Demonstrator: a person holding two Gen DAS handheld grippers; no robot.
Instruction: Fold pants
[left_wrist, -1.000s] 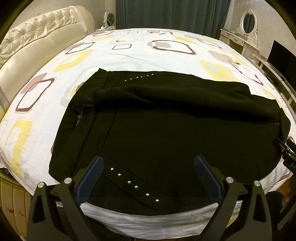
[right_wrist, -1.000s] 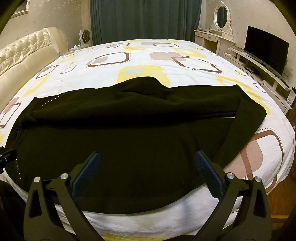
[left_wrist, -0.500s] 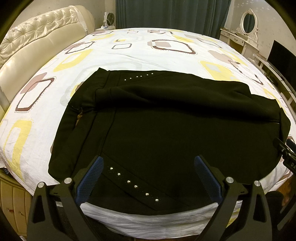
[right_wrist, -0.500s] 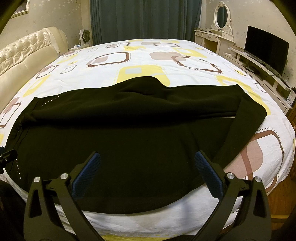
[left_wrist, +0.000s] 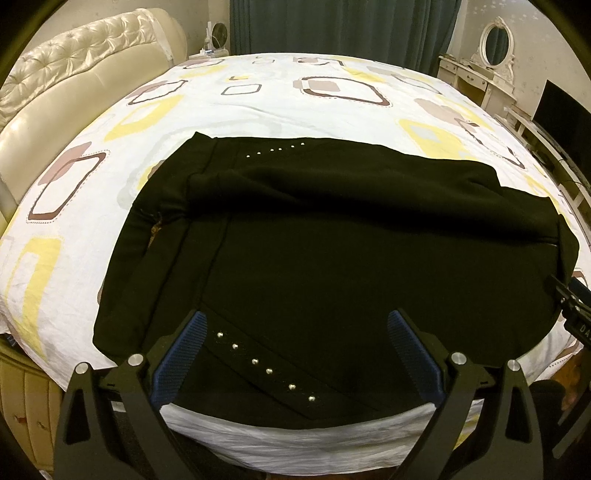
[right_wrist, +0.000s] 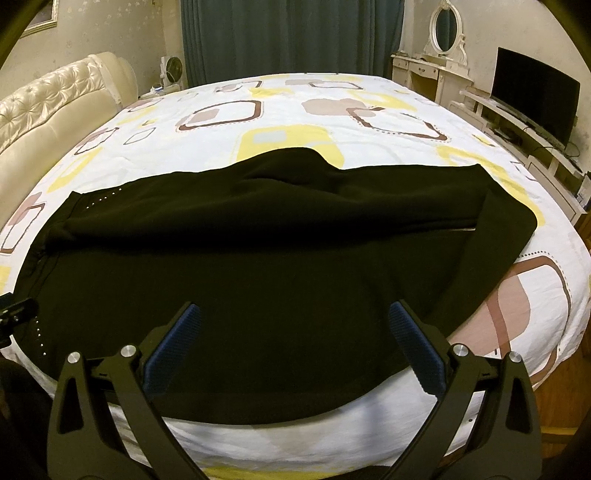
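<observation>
Black pants (left_wrist: 332, 251) lie spread across the near part of the bed, waistband toward the left and legs running right. A row of silver studs (left_wrist: 266, 369) marks the near hip. My left gripper (left_wrist: 295, 321) hovers open above the near waist edge, holding nothing. In the right wrist view the same pants (right_wrist: 258, 277) stretch across, with the leg ends (right_wrist: 509, 225) folded at the right. My right gripper (right_wrist: 293, 314) is open over the near edge of the legs. The other gripper's tip (right_wrist: 14, 310) shows at the left.
The bed sheet (left_wrist: 295, 96) is white with yellow and brown squares. A padded cream headboard (left_wrist: 74, 66) stands at the left. A dressing table with an oval mirror (right_wrist: 443, 51) and a dark television (right_wrist: 532, 96) line the right side. Dark curtains (right_wrist: 288, 37) hang behind.
</observation>
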